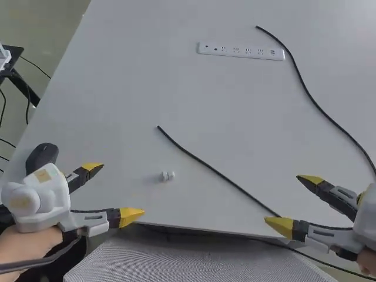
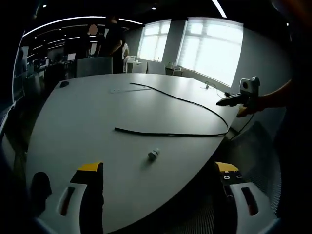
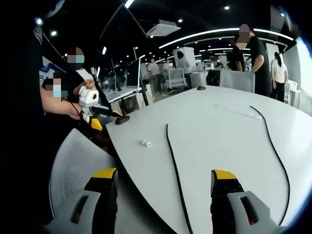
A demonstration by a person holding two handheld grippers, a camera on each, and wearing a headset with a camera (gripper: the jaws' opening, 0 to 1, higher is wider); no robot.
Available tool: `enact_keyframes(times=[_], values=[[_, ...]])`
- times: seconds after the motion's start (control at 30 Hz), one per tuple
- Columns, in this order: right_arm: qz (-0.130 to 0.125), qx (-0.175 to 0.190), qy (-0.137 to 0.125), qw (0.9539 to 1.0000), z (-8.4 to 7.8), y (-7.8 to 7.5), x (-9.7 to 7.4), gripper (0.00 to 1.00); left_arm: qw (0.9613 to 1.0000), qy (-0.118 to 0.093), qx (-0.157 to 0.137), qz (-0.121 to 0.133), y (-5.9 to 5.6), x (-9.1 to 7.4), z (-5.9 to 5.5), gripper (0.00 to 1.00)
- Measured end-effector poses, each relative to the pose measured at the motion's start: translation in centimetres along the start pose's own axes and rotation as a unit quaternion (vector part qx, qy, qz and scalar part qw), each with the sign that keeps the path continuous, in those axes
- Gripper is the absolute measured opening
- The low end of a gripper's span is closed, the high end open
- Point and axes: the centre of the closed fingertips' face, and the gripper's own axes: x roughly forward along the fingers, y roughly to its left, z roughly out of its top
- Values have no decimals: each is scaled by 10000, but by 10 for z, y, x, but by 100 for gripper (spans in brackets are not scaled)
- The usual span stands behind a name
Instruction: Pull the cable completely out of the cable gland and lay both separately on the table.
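cable is lying loose on the table, running as a thin black diagonal from mid-table to the near edge on the right. gland is sitting apart from it, small and white, just left of the cable's middle stretch and close to the near edge; the two are not touching.

left gripper is hovering off the near-left edge, its yellow-tipped fingers spreading wide and gripping nothing. right gripper is hovering at the near-right edge, close to the cable's near end, with its fingers also standing wide apart and empty.

left gripper view: gland is lying ahead, between the spread jaws, with the cable stretching across beyond it. right gripper is showing at the right, past the table edge, in a hand.

right gripper view: cable is running away between the open jaws, with the gland just left of it. left gripper is showing at the left, by the table edge.

strip is lying white at the far side, its cord curving down the right side, well apart from the cable. mouse is sitting dark by the left edge, beside the left gripper. chair is showing grey below the near edge.
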Motion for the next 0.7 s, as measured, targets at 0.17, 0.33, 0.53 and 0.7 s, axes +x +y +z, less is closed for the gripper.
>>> enact_keyframes(times=[0.17,0.33,0.53,0.7], values=[[72,77,8,9999,-3,4,0,88,10000,29,-42,-18,0,-2,-2,95],[142,44,10,9999,-4,11,-2,94,9998,192,11,-81,-2,-2,-9,99],[167,138,-27,9998,-7,11,-2,99,9998,182,-33,-85,-3,-3,-8,99],[171,56,26,9998,-10,11,-3,99,9998,169,-42,-73,-3,-4,-7,99]])
